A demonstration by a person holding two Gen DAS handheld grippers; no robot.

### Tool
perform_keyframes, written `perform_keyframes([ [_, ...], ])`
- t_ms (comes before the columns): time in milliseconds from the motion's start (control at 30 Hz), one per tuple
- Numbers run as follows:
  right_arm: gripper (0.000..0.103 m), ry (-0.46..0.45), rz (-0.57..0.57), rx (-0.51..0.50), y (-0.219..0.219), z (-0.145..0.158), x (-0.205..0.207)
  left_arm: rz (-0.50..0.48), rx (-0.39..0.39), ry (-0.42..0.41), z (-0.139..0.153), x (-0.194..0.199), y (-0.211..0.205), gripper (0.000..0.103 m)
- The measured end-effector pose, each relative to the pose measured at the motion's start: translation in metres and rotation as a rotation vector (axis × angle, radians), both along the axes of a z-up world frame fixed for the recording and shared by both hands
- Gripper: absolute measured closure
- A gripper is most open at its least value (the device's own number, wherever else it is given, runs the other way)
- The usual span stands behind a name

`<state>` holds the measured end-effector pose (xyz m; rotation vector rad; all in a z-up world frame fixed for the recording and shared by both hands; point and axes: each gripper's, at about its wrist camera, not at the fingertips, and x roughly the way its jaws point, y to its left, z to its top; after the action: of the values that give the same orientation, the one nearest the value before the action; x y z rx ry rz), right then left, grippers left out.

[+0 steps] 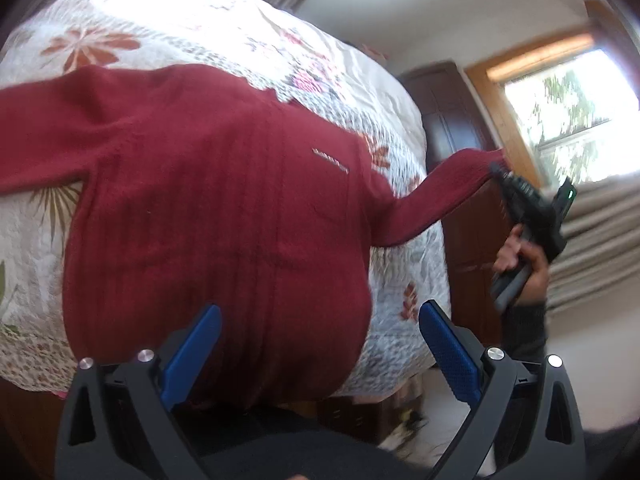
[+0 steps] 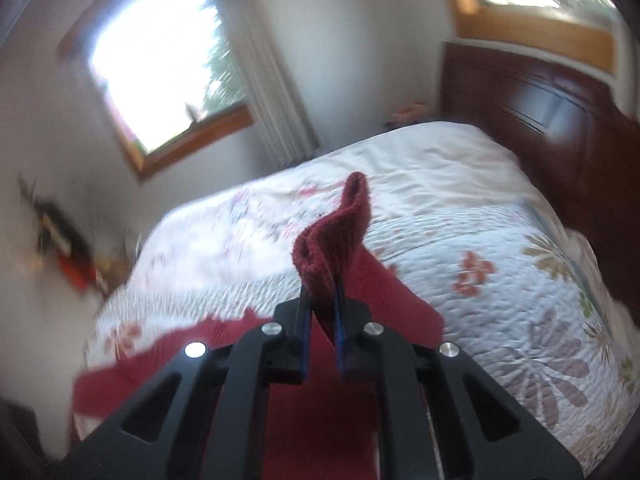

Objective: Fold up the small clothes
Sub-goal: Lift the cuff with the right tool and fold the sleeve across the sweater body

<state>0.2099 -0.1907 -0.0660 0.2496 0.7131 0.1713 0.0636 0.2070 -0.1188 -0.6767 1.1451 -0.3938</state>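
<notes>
A dark red knit sweater (image 1: 208,200) lies spread flat on the bed's floral quilt (image 1: 224,28), one sleeve stretched out to the left. My left gripper (image 1: 320,320) hovers open over the sweater's hem, blue pads wide apart with nothing between them. The other sleeve (image 1: 440,192) is lifted off the bed to the right. My right gripper (image 1: 498,170), held in a person's hand, is shut on that sleeve's cuff. In the right wrist view the cuff (image 2: 336,236) sticks up from between the closed blue pads of the right gripper (image 2: 322,300).
The quilt (image 2: 500,272) covers a bed with a dark wooden headboard (image 2: 540,96). Dark wood furniture (image 1: 460,120) stands beside the bed. Windows (image 1: 568,120) and curtains line the walls. Clutter sits on the floor (image 2: 68,248) past the bed's far side.
</notes>
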Motion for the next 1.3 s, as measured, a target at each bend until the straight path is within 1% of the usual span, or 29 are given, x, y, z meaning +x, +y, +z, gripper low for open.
perform_keyframes([
  [33, 0.094, 0.01, 0.042, -0.039, 0.025, -0.005, 0.0, 0.026, -0.045, 0.009, -0.002, 0.002, 0.009, 0.004],
  [100, 0.094, 0.039, 0.1, -0.087, 0.065, -0.019, -0.002, 0.082, -0.117, 0.031, -0.01, 0.008, 0.026, 0.004],
  [133, 0.094, 0.053, 0.121, -0.105, 0.079, -0.025, -0.003, 0.093, -0.133, 0.033, -0.012, 0.011, 0.033, 0.004],
  [200, 0.094, 0.1, 0.181, -0.162, 0.117, -0.049, -0.002, 0.099, -0.174, 0.021, -0.016, 0.019, 0.043, 0.004],
  [233, 0.095, 0.131, 0.213, -0.208, 0.138, -0.066, -0.002, 0.106, -0.193, 0.018, -0.016, 0.023, 0.047, 0.004],
  [333, 0.095, 0.176, 0.286, -0.332, 0.188, -0.107, -0.006, 0.134, -0.259, -0.01, -0.017, 0.039, 0.058, 0.004],
  [400, 0.095, 0.206, 0.312, -0.366, 0.21, -0.126, -0.008, 0.171, -0.273, -0.007, -0.017, 0.052, 0.064, 0.004],
  [433, 0.095, 0.211, 0.322, -0.39, 0.219, -0.13, -0.011, 0.182, -0.286, -0.008, -0.018, 0.06, 0.065, 0.004],
  [467, 0.094, 0.216, 0.342, -0.434, 0.231, -0.141, -0.014, 0.175, -0.303, -0.007, -0.02, 0.069, 0.064, 0.004],
  [500, 0.092, 0.222, 0.356, -0.468, 0.241, -0.145, -0.017, 0.166, -0.316, 0.003, -0.022, 0.078, 0.062, 0.004],
  [533, 0.086, 0.228, 0.366, -0.482, 0.244, -0.149, -0.019, 0.157, -0.33, 0.015, -0.026, 0.084, 0.061, 0.004],
  [567, 0.083, 0.239, 0.382, -0.486, 0.248, -0.152, -0.024, 0.144, -0.353, 0.033, -0.031, 0.095, 0.056, 0.004],
  [600, 0.076, 0.242, 0.397, -0.474, 0.248, -0.152, -0.029, 0.137, -0.367, 0.04, -0.035, 0.102, 0.052, 0.004],
  [633, 0.063, 0.244, 0.412, -0.459, 0.249, -0.152, -0.034, 0.125, -0.378, 0.051, -0.04, 0.111, 0.047, 0.004],
  [700, 0.048, 0.244, 0.432, -0.416, 0.242, -0.147, -0.052, 0.106, -0.389, 0.084, -0.053, 0.131, 0.034, 0.004],
  [767, 0.048, 0.252, 0.433, -0.397, 0.233, -0.145, -0.066, 0.093, -0.395, 0.123, -0.067, 0.146, 0.022, 0.004],
  [833, 0.048, 0.28, 0.406, -0.363, 0.216, -0.143, -0.083, 0.089, -0.406, 0.189, -0.087, 0.162, 0.009, 0.004],
  [933, 0.048, 0.321, 0.353, -0.317, 0.186, -0.144, -0.111, 0.084, -0.41, 0.234, -0.109, 0.179, -0.006, 0.004],
  [1067, 0.048, 0.365, 0.26, -0.275, 0.149, -0.147, -0.147, 0.084, -0.346, 0.296, -0.133, 0.196, -0.021, 0.004],
  [1167, 0.048, 0.393, 0.201, -0.223, 0.135, -0.147, -0.164, 0.064, -0.317, 0.308, -0.142, 0.205, -0.033, 0.004],
  [1300, 0.048, 0.409, 0.151, -0.139, 0.131, -0.144, -0.175, 0.043, -0.283, 0.32, -0.141, 0.217, -0.046, 0.004],
])
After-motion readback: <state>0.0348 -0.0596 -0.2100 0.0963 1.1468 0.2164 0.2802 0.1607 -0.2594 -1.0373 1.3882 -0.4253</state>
